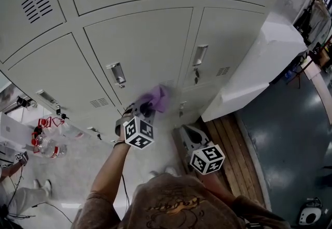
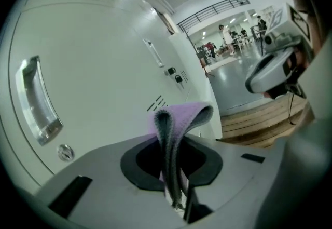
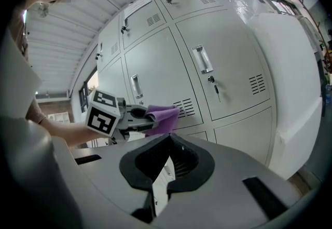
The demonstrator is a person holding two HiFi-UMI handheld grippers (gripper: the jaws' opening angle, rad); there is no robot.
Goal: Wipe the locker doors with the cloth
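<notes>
Locker doors ahead of both tongs: broad, flat, rigid metal. Purple cloth clamped in my left tongs, folded, loop poking past tips. Door handle up-left of those tips. Head view blurred there; cloth probably touching door. Cloth soft, light, floppy; I'd grip near fold. Left arm stretched forward. Right tongs low, beside left, jaws nearly together, empty.
</notes>
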